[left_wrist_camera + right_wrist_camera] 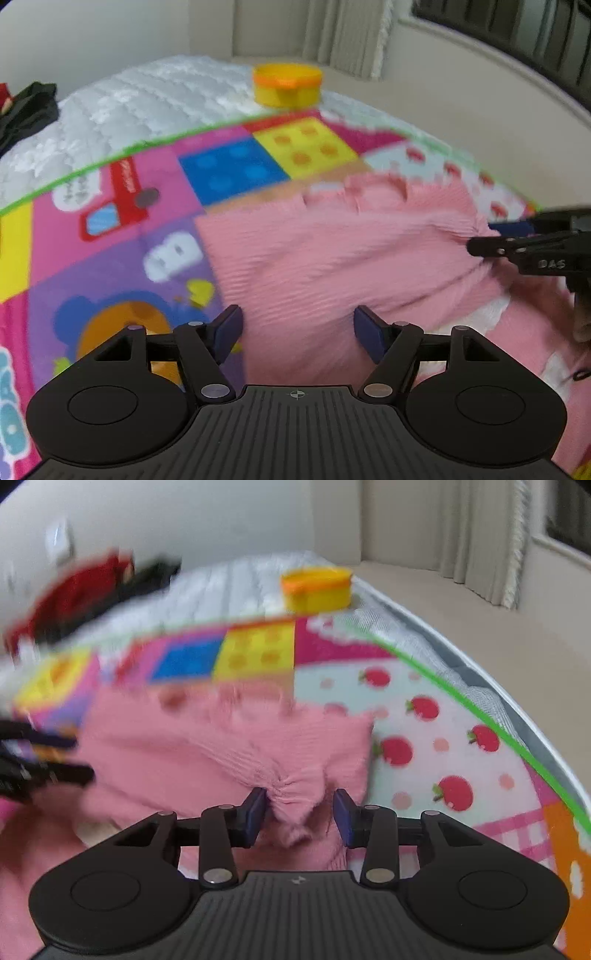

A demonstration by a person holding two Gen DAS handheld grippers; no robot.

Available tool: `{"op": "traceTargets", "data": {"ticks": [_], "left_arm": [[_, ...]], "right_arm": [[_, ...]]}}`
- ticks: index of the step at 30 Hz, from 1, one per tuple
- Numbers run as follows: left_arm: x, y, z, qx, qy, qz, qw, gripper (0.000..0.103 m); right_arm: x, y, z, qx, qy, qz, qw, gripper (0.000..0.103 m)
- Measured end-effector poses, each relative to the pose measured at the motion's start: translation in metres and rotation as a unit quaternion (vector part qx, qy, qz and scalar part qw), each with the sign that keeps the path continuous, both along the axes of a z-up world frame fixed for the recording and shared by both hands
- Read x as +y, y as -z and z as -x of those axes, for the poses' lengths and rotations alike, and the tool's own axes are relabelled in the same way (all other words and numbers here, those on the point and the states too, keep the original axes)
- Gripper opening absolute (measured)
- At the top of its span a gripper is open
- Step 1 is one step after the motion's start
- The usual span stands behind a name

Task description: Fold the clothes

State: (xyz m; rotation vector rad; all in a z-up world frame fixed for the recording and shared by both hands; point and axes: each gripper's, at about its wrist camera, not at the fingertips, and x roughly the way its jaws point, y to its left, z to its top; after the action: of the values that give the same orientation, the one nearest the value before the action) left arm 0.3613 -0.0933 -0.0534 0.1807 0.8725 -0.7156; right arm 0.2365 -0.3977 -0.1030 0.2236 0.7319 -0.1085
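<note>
A pink ribbed knit garment (332, 251) lies spread on a colourful play mat (147, 236). My left gripper (297, 328) hovers open over the garment's near part, and its pads grip nothing. From the right edge of the left wrist view my right gripper (480, 238) reaches the garment's puckered right side. In the right wrist view the right gripper (300, 816) straddles a bunched fold of the pink garment (221, 753). The fold touches the left pad, and a gap shows at the right pad. The left gripper (79, 757) appears blurred at the left edge.
The mat lies on a white quilted mattress (147, 99). A yellow round container with an orange rim (287, 85) stands at the mat's far edge. Dark and red clothes (96, 587) are heaped at the back left. A curtain (480, 531) and a wall stand behind. A hand (580, 314) holds the right gripper.
</note>
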Motion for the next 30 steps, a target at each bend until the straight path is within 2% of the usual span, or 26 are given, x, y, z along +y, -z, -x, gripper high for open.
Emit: {"op": "traceTargets", "data": {"ticks": [2,3,5,8,10,11,12,14,15,16,17,22,25,27,30], "left_arm": [[0.012,-0.014,-0.012,0.011,-0.021,0.034,0.9992,0.084],[0.015,-0.017,-0.020,0.022,-0.033,0.046,0.9982,0.085],[0.014,-0.013,-0.045,0.059,-0.063,0.054,0.9948,0.083],[0.005,0.008,-0.069,0.084,-0.103,0.040,0.9903,0.077],[0.002,0.021,-0.077,0.103,-0.120,0.055,0.9858,0.076],[0.000,0.026,-0.080,0.108,-0.126,0.062,0.9843,0.076],[-0.001,0.028,-0.080,0.105,-0.126,0.065,0.9843,0.075],[-0.005,0.031,-0.080,0.101,-0.114,0.068,0.9860,0.057],[-0.005,0.030,-0.080,0.106,-0.104,0.069,0.9866,0.037],[-0.004,0.027,-0.079,0.115,-0.096,0.069,0.9863,0.015],[-0.003,0.021,-0.076,0.119,-0.089,0.070,0.9865,0.013],[0.023,-0.033,-0.038,0.090,-0.044,0.083,0.9915,0.010],[0.043,-0.061,-0.001,0.078,-0.022,0.094,0.9923,0.010],[0.055,-0.073,0.026,0.072,-0.008,0.094,0.9929,0.010],[0.072,-0.068,0.066,0.075,0.012,0.069,0.9947,0.011]], "right_arm": [[-0.019,-0.007,-0.011,-0.014,0.039,-0.032,0.999,0.056],[-0.028,-0.004,-0.021,-0.009,0.056,-0.048,0.997,0.056],[-0.041,0.006,-0.040,0.004,0.086,-0.074,0.994,0.056],[-0.050,0.029,-0.064,0.024,0.122,-0.100,0.987,0.056],[-0.042,0.036,-0.070,0.015,0.114,-0.111,0.987,0.055],[-0.034,0.037,-0.072,0.015,0.097,-0.109,0.989,0.042],[-0.027,0.037,-0.075,0.022,0.083,-0.095,0.992,0.026],[-0.011,0.035,-0.079,0.036,0.058,-0.056,0.996,0.012],[-0.007,0.029,-0.076,0.036,0.050,-0.044,0.997,0.009],[-0.006,0.019,-0.069,0.026,0.042,-0.048,0.998,0.009],[-0.006,0.008,-0.061,0.014,0.034,-0.053,0.998,0.008],[0.002,-0.053,0.005,-0.035,-0.012,-0.066,0.997,0.006],[0.013,-0.078,0.054,-0.038,-0.038,-0.069,0.996,0.006],[0.022,-0.080,0.081,-0.024,-0.049,-0.069,0.996,0.006],[0.040,-0.064,0.119,0.015,-0.063,-0.053,0.996,0.006]]}}
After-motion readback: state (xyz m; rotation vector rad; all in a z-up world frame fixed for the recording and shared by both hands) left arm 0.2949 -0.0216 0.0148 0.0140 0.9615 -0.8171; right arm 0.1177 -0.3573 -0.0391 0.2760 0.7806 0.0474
